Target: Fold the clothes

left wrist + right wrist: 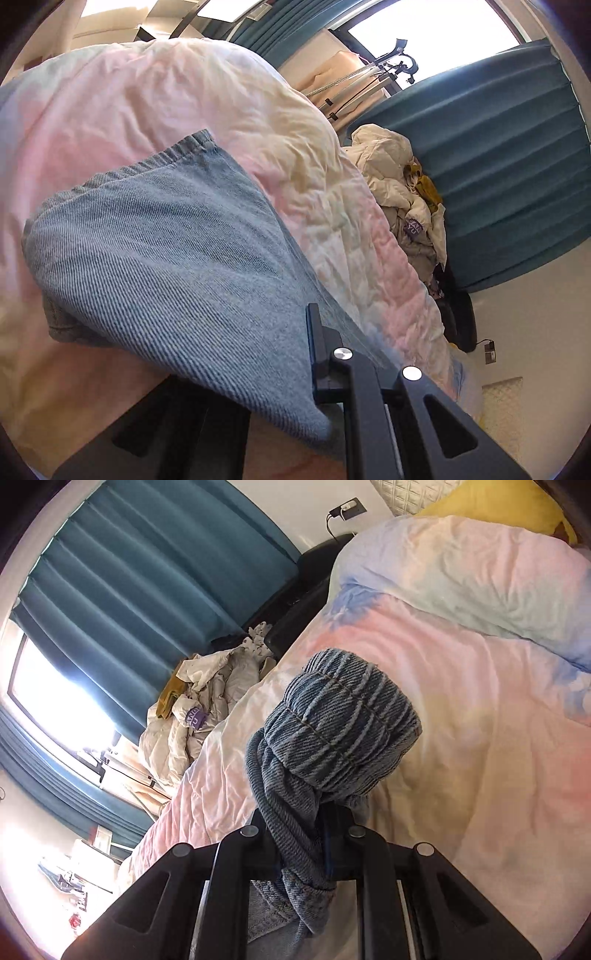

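Observation:
A light blue denim garment (166, 251) hangs from my left gripper (295, 369) over the bed; its elastic waistband (184, 147) lies at the far end. The left jaws are shut on the cloth, which covers the left finger. In the right wrist view my right gripper (301, 845) is shut on a bunched part of the same denim garment (340, 731), whose gathered waistband curls above the fingers.
A pastel pink, yellow and blue quilt (147, 92) covers the bed (480, 701). A pile of cream and mustard clothes (399, 192) lies beside the bed by teal curtains (498, 166). A yellow pillow (491, 498) is at the head. A bright window (55, 701) is at the left.

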